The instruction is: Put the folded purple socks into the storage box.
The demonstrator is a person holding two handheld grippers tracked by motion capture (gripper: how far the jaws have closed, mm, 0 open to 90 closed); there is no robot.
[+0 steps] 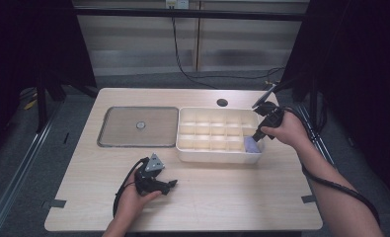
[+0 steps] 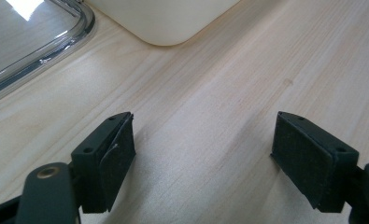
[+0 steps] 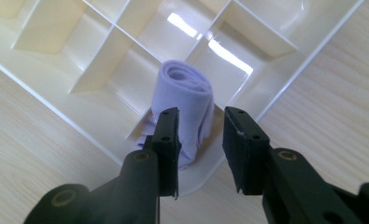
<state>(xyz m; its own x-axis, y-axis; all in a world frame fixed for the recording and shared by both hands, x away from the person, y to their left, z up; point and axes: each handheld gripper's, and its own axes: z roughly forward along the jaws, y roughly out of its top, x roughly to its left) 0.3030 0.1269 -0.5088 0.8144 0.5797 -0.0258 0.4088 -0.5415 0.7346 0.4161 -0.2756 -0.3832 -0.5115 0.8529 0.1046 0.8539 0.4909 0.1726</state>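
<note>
1. A rolled lilac cloth [image 3: 188,102] stands in the corner cell of a cream divided box [image 3: 65,91]. In the right gripper view it sits just beyond the tips of the right tongs [image 3: 200,135], partly between them.
2. The right tongs are partly parted. The near pad [image 3: 170,140] lies against the roll's side; the other pad stands a little off it. Whether they grip the roll I cannot tell.
3. In the high view the right tongs [image 1: 258,134] point down into the box's [image 1: 214,155] near right corner, where the cloth [image 1: 252,145] shows as a pale purple patch. A hand [image 1: 286,131] holds them from the right.
4. The other cells of the box around the right tongs look bare, with glare on their floors.
5. The left tongs [image 1: 172,184] lie low over the table [image 1: 222,192], well apart from the box, nearer the person. Another hand [image 1: 136,197] holds them.
6. In the left gripper view the left tongs [image 2: 203,154] are spread wide with bare wood [image 2: 205,107] between the pads.
7. Ahead of the left tongs is a rounded corner of the box [image 2: 166,23]. Beside it is the rim of a flat metal tray [image 2: 74,32].
8. In the high view the tray [image 1: 113,140] lies touching or just beside the box's left end, with a small round knob [image 1: 141,125] at its middle.
</note>
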